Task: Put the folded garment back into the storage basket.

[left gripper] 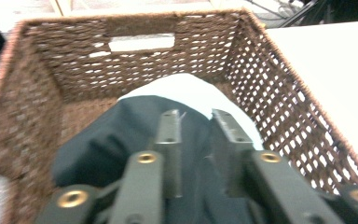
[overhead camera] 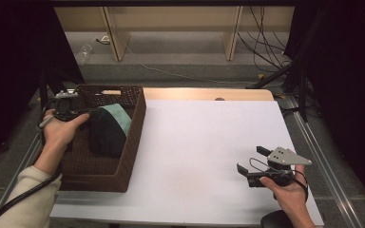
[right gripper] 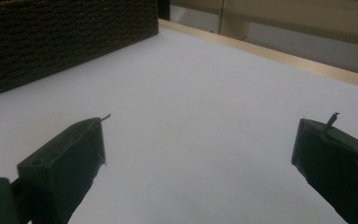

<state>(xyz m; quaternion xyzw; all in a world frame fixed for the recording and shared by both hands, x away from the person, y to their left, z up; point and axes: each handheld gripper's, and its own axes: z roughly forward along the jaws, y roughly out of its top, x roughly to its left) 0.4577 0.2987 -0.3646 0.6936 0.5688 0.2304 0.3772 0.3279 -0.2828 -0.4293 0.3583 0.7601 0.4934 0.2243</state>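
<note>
We've got the left tongs [left gripper: 193, 140] nearly shut over the dark cloth [left gripper: 116, 144] in the basket [overhead camera: 135, 128] at 9 o'clock, nothing visibly pinched, right tongs [right gripper: 198, 154] wide open and empty, so next we'd re-grab properly.

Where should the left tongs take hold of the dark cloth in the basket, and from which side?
Probably the raised dark fold of the cloth, coming from above: the basket walls block any approach from the side, and the heap stands higher there than at its pale end. The left tongs hang over it, nearly closed with nothing between them, so they would have to open first.
</note>
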